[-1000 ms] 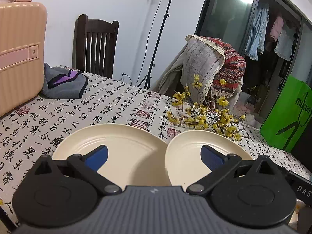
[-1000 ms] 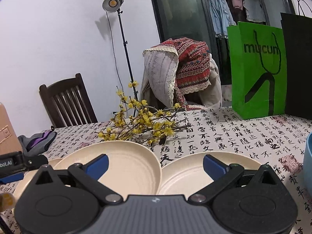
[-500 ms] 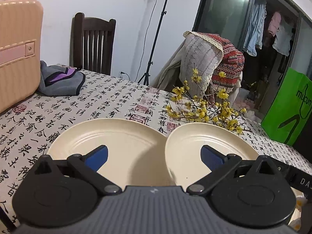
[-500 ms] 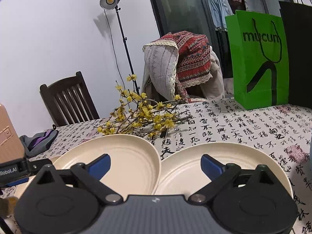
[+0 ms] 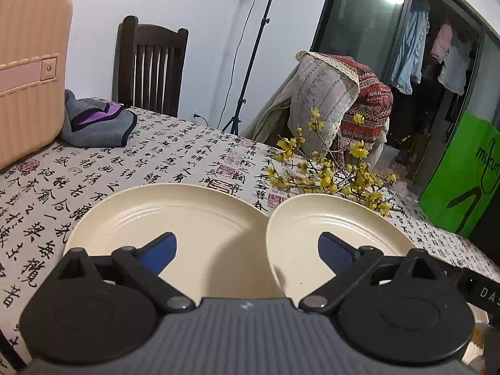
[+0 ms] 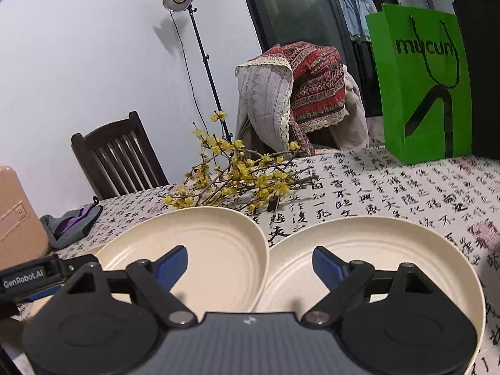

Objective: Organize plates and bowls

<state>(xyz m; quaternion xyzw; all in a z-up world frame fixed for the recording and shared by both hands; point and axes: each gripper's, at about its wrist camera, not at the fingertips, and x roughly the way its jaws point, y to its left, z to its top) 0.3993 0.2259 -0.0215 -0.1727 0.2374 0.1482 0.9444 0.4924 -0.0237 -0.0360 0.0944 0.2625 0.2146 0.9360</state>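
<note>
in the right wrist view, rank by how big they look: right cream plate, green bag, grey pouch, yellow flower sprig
1. right cream plate, nearest the camera, so partly inflated
2. green bag
3. yellow flower sprig
4. grey pouch

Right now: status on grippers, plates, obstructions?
Left gripper open; right gripper open, jaws just closing, nothing gripped. Three cream plates side by side. Flower branch behind them.

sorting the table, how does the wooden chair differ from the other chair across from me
The wooden chair is bare, its dark slatted back fully visible; the other chair is buried under draped cloth, a pale lace-edged piece and a red patterned one. The wooden chair stands beyond the table near the grey pouch; the covered one stands behind the yellow flower branches. Both are pulled up to the far edge.
</note>
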